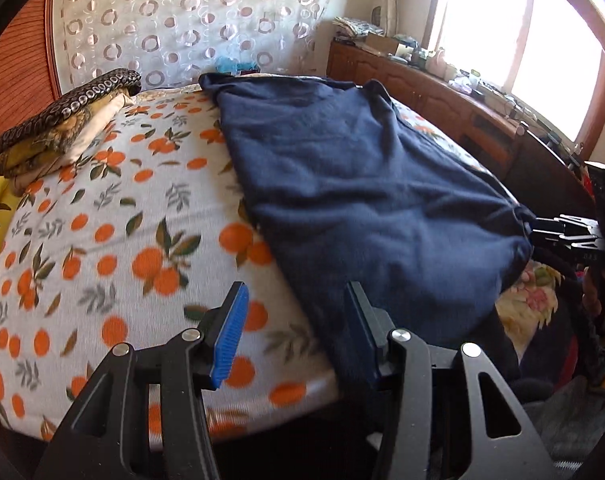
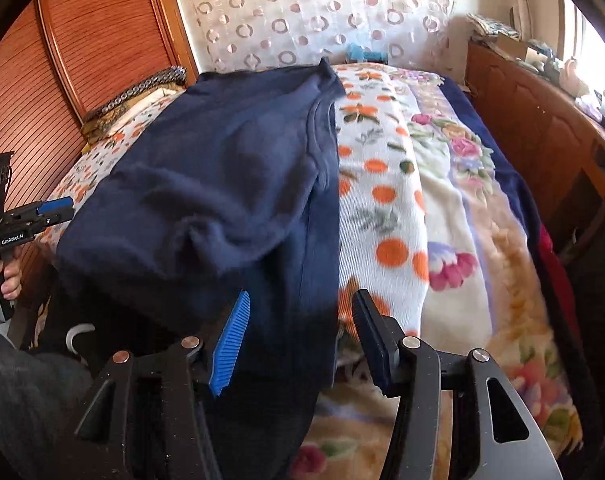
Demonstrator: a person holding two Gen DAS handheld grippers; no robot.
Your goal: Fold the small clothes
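navy garment [image 1: 366,184] lies rumpled (hem overhanging the bed [image 1: 114,240]); both grippers' fingers parted, empty.

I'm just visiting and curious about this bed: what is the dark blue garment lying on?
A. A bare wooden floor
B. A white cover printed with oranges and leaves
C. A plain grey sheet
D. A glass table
B: the dark blue garment is spread over a white cover printed with oranges and leaves, which shows on both sides of it across the two views.
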